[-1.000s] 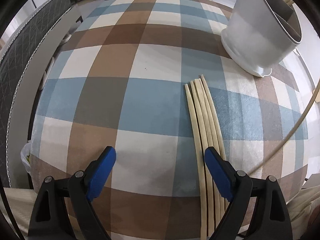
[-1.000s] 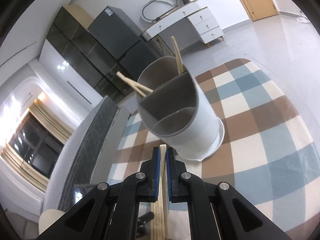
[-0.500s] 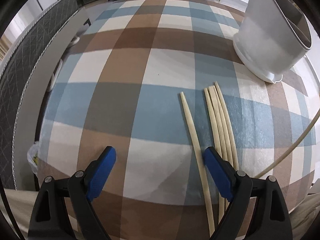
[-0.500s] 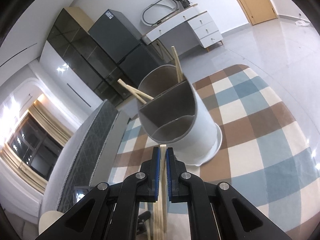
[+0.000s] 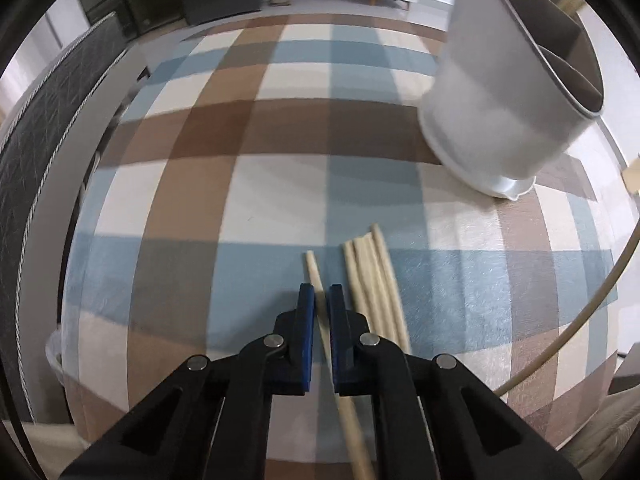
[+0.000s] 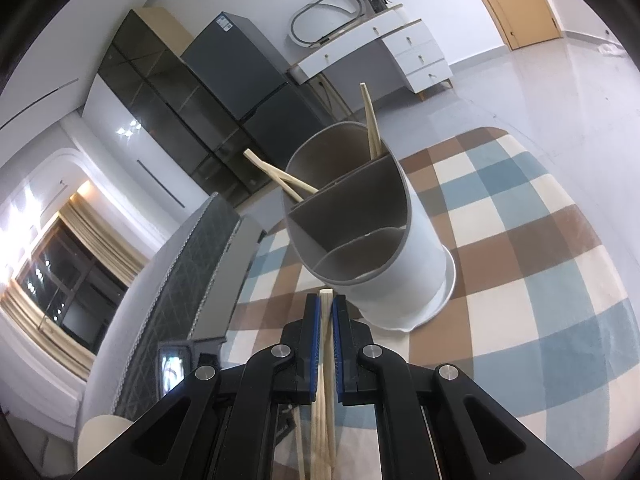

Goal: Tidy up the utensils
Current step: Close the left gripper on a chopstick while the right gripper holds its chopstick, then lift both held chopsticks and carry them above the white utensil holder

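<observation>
My left gripper [image 5: 321, 294] is shut on one pale wooden chopstick [image 5: 313, 270] that lies on the checked tablecloth [image 5: 280, 184]. Several more chopsticks [image 5: 374, 276] lie in a bundle just to its right. The white divided utensil holder [image 5: 504, 92] stands at the far right. My right gripper [image 6: 325, 303] is shut on a chopstick [image 6: 325, 340] and holds it in the air just in front of the holder [image 6: 372, 240]. Three chopsticks [image 6: 370, 120] stand in the holder's back compartment.
A grey quilted bed edge [image 5: 44, 152] runs along the table's left side. A fridge [image 6: 248, 80], dark cabinets and a white dresser [image 6: 400, 48] stand at the back of the room. The table's rim falls away at the left and the bottom.
My left gripper has gone from wide open to shut on one chopstick, which was parted from the bundle. My right gripper has come a little closer to the holder with its chopstick.
</observation>
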`<state>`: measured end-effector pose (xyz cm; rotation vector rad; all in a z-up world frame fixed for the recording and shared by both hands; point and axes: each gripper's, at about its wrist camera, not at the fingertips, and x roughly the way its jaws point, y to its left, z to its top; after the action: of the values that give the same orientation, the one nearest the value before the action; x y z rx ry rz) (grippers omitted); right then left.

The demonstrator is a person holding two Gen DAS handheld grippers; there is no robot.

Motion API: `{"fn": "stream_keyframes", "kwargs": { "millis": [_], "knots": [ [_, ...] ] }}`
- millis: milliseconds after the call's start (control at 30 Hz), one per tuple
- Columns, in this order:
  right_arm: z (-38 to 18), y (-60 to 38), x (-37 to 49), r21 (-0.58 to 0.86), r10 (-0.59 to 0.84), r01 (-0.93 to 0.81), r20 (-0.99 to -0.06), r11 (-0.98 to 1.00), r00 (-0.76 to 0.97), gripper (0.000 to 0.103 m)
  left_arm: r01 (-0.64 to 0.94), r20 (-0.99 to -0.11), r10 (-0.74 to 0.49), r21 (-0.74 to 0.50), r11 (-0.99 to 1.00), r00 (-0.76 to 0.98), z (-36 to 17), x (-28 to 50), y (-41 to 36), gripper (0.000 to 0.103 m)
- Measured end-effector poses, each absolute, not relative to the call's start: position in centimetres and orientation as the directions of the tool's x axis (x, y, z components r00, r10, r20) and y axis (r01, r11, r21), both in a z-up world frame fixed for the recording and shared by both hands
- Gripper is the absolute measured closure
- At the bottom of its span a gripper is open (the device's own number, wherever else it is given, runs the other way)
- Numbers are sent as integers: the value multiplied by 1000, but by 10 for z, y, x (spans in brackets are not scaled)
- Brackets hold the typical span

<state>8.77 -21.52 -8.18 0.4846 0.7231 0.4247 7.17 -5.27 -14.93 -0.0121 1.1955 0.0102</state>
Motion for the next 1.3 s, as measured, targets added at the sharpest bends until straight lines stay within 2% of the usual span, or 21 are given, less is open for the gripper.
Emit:
{"fn": "stream_keyframes", "kwargs": {
  "millis": [267,500,667,767,1033,1300],
  "knots": [
    [-69,-219,72,496,479,-209,-516,843,710,98,-34,-913,-87,-109,993,398,-135,75,-41,101],
    [-61,-219,55,471,460,-212,-506,856,730,98,-1,-794,-166,-206,979,585,-80,55,-31,102],
    [-52,-214,40,430,445,-234,-498,872,745,98,37,-707,-191,-226,973,681,-45,39,-28,102],
    [-49,-211,33,408,439,-246,-494,879,750,98,65,-689,-199,-215,974,697,-35,36,-29,102],
    [-44,-209,21,365,423,-262,-485,893,765,98,92,-670,-215,-215,972,711,-23,24,-28,102],
    [-42,-210,14,357,423,-270,-477,894,771,98,144,-662,-216,-163,976,717,-11,18,-39,102]
  ]
}}
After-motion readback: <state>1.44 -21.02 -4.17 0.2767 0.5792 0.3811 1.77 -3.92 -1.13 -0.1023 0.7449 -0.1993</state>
